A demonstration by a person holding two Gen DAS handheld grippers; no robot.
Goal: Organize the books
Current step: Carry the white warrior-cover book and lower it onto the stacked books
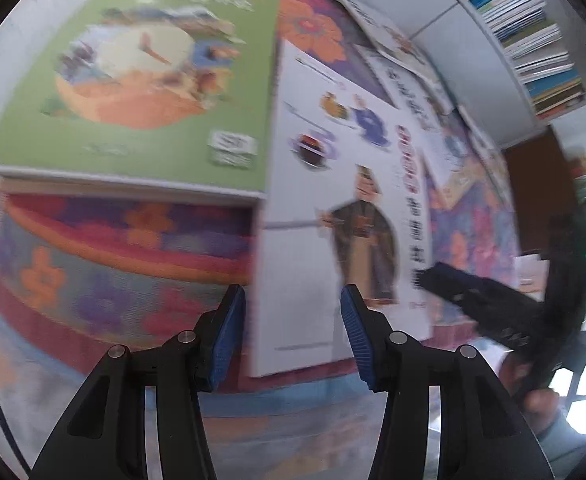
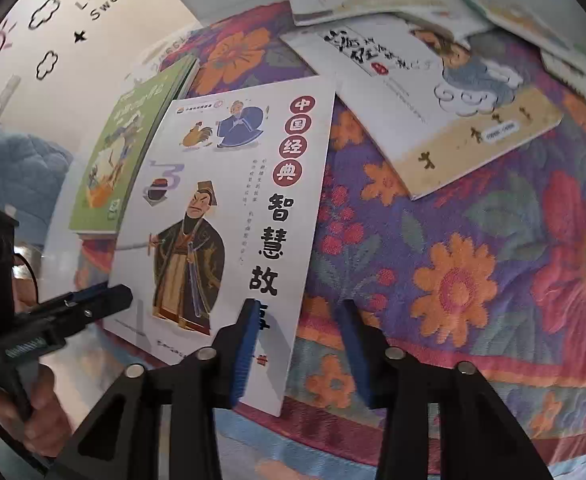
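Two parted grippers at a white storybook on a floral bedspread.

Left gripper (image 1: 293, 334) and right gripper (image 2: 297, 354) both released, gripping nothing, each at the near edge of the white storybook (image 2: 229, 216); green book (image 1: 133, 80) just beside it (overhanging the floral bedspread (image 2: 473, 280)), beige-bordered book (image 2: 445, 108) beyond.

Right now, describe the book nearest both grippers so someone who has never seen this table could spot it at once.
Start at the round table under a flowered purple and orange cloth. At its near edge, overhanging slightly, lies a white paperback beside a green-covered book. Only the white one shows a scowling robed man with a sword, a rooster, and bold black Chinese characters down its right side.
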